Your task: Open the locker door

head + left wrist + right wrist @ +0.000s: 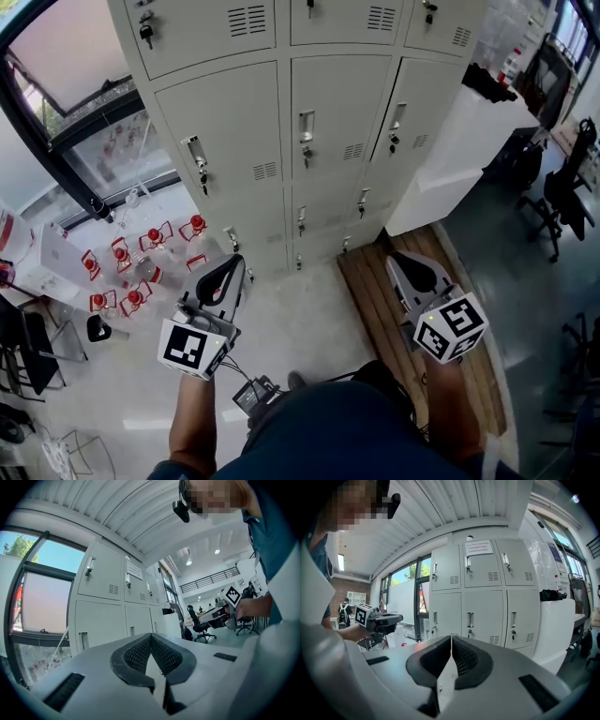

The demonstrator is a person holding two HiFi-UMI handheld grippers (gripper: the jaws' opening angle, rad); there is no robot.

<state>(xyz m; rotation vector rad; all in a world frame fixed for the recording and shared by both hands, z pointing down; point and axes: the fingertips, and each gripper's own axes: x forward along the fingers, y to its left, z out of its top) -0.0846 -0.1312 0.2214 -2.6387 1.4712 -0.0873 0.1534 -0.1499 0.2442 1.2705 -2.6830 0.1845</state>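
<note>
A bank of pale grey lockers (300, 122) stands ahead of me, every door closed. Each door has a vertical handle with a key hanging under it, such as the middle one (307, 127). My left gripper (228, 262) and right gripper (398, 255) are both held short of the lockers, pointing at them and touching nothing. In the left gripper view the pads (151, 635) meet at their tips with nothing between them. The right gripper view shows its jaws (451, 638) shut and empty too, aimed at the middle column of doors (483, 597).
A white cabinet (459, 150) stands against the lockers' right side, with a low wooden platform (375, 309) on the floor before it. Several red-topped items (131, 262) lie on the floor at the left by a window (84, 112). Office chairs (562, 197) are at far right.
</note>
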